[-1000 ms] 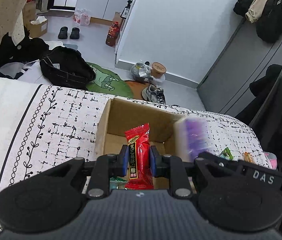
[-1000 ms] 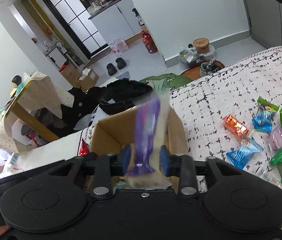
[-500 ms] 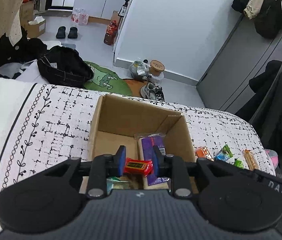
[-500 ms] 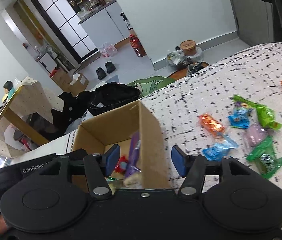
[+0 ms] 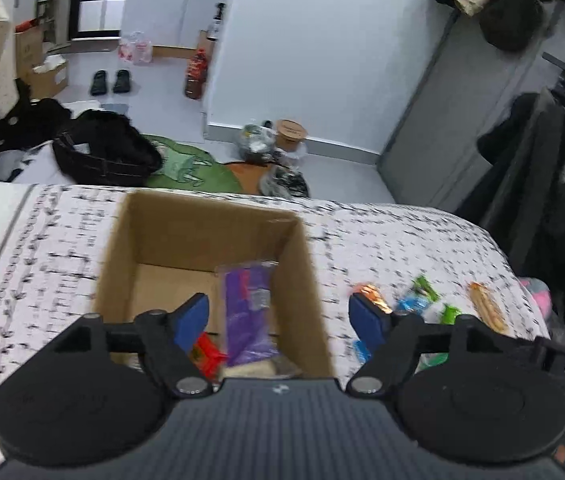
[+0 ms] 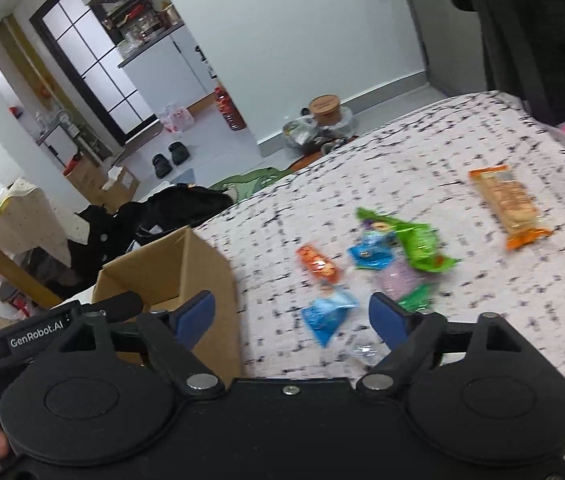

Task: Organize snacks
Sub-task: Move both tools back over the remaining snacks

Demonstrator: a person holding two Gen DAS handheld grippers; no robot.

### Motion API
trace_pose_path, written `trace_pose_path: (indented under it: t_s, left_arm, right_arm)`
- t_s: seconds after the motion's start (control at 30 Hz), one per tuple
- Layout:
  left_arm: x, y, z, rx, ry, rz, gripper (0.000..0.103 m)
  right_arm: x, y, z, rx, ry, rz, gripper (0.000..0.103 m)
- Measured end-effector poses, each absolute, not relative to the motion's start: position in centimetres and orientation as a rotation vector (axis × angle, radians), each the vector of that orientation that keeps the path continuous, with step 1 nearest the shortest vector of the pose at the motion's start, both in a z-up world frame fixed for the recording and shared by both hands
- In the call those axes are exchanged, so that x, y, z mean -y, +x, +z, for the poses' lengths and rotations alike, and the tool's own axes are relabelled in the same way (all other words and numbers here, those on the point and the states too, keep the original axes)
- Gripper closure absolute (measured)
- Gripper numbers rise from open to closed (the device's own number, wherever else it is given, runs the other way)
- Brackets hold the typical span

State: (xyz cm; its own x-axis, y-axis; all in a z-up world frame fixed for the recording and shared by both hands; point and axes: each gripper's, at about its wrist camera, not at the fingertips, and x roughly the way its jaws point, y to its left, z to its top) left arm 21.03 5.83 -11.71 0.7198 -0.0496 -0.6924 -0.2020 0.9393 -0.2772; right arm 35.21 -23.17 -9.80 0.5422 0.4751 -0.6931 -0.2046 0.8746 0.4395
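Left gripper (image 5: 278, 318): just opened wide — nothing held.
Right gripper (image 6: 292, 320): just opened wide — nothing held.
Blue snack (image 6: 328, 314): light, crinkly, slippery — best pinched across its middle.

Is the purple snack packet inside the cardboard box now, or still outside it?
Inside. In the left wrist view the purple snack packet lies on the floor of the cardboard box, beside its right wall, and no gripper holds it.

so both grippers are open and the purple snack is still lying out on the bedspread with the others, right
Not quite. Both the left gripper and right gripper are open, but the purple snack lies inside the cardboard box, as the left wrist view shows.
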Motion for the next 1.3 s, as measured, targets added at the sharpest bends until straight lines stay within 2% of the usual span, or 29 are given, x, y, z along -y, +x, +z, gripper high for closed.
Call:
trace_pose_path:
  t_s: [0.07, 0.17, 0.33, 0.77, 1.1, 1.3]
  left_arm:
    - [-4.6, 21.0, -11.8, -0.775, -0.342, 0.057, 0.019]
    - [-2.6, 21.0, -11.9, -0.789, -0.309, 0.008, 0.017]
    - [-0.1, 21.1, -12.1, -0.799, -0.289, -0.041, 0.013]
    - [3.8, 23.3, -13.2, -0.857, -0.299, -0.094, 0.013]
    - [5.3, 25.1, -14.7, -0.900, -0.280, -0.077, 0.014]
    - [5.5, 26.3, -15.8, -0.933, -0.287, -0.079, 0.020]
  right_arm:
    - [24.1, 35.3, -9.6, -0.913, 0.316, 0.409, 0.012]
    - [25.4, 35.2, -9.5, -0.908, 0.285, 0.394, 0.006]
    - [27.7, 35.2, -9.7, -0.913, 0.273, 0.372, 0.003]
    - [32.6, 36.2, -10.9, -0.924, 0.293, 0.323, 0.003]
    - [34.0, 37.4, -12.8, -0.967, 0.312, 0.343, 0.018]
    - [33.3, 38.2, -14.1, -1.020, 0.317, 0.383, 0.030]
